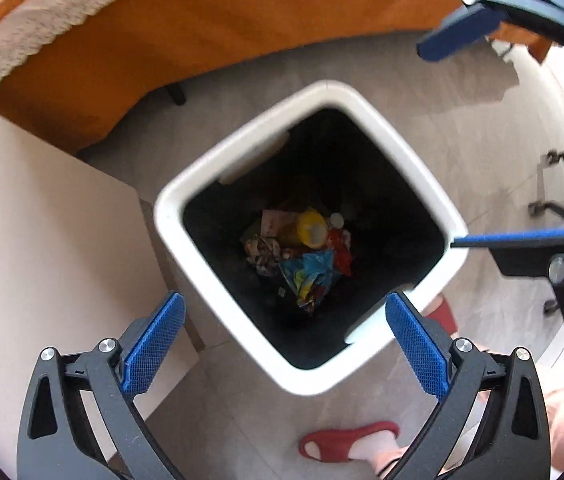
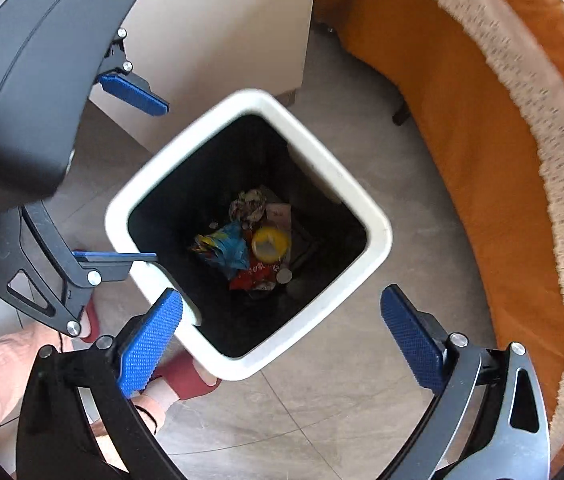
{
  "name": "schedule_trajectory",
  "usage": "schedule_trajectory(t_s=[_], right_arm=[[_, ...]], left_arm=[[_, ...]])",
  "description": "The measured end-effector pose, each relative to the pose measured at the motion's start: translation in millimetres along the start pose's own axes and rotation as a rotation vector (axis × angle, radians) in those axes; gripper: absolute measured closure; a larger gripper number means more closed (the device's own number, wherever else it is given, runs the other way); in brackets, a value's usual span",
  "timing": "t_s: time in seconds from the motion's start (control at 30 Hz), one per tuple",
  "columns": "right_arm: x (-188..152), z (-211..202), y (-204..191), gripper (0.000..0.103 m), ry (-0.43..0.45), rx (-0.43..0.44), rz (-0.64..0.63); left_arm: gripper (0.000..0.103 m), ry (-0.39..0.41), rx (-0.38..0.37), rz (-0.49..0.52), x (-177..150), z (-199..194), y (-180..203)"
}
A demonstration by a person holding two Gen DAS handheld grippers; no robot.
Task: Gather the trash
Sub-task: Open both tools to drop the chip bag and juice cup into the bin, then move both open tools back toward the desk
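Note:
A white bin [image 1: 241, 142] [image 2: 185, 148] with a black inside stands on the grey floor. At its bottom lie a yellow bottle [image 1: 312, 228] [image 2: 269, 244], a crumpled blue wrapper [image 1: 312, 276] [image 2: 225, 248], a red wrapper [image 1: 340, 248] [image 2: 253, 276] and a ball of patterned paper [image 1: 261, 252] [image 2: 247, 204]. My left gripper [image 1: 286, 344] [image 2: 160, 184] points down over one side of the bin mouth, open and empty. My right gripper [image 2: 282, 336] [image 1: 438, 148] hangs over the opposite side, also open with nothing between its blue pads.
An orange bedspread with a white lace trim [image 1: 161, 40] [image 2: 502, 160] borders the floor behind the bin. A white cabinet [image 1: 21, 220] [image 2: 221, 40] stands close beside it. A person's feet in red slippers [image 1: 346, 440] [image 2: 185, 376] are right by the bin. A black chair base [image 1: 562, 200] sits further off.

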State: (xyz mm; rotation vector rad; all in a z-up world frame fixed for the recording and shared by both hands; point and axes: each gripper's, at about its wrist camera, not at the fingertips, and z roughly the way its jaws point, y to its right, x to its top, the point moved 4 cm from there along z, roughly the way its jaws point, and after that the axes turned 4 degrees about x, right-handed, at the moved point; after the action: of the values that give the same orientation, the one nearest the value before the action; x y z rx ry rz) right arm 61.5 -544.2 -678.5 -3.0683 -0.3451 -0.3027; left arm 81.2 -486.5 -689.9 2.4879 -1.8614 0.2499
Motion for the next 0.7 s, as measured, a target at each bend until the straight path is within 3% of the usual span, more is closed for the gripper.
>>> schedule_trajectory(t_s=[0.17, 0.3, 0.4, 0.53, 0.7], right_arm=[[11, -66, -6, 0.004, 0.078, -0.016, 0.032], [15, -138, -15, 0.004, 0.166, -0.058, 0.062], [18, -179, -22, 0.004, 0.228, -0.066, 0.098], [24, -245, -45, 0.004, 0.319, -0.111, 0.091], [43, -311, -74, 0.004, 0.423, -0.081, 0.095]], left_arm=[[0.004, 0.046, 0.006, -0.132, -5, -64, -16], [0.004, 0.104, 0.060, -0.208, -14, -132, -15], [0.004, 0.152, 0.049, -0.299, -23, -182, -18], [0.004, 0.210, 0.133, -0.356, -40, -248, -23], [0.004, 0.272, 0.188, -0.475, -69, -321, -46]])
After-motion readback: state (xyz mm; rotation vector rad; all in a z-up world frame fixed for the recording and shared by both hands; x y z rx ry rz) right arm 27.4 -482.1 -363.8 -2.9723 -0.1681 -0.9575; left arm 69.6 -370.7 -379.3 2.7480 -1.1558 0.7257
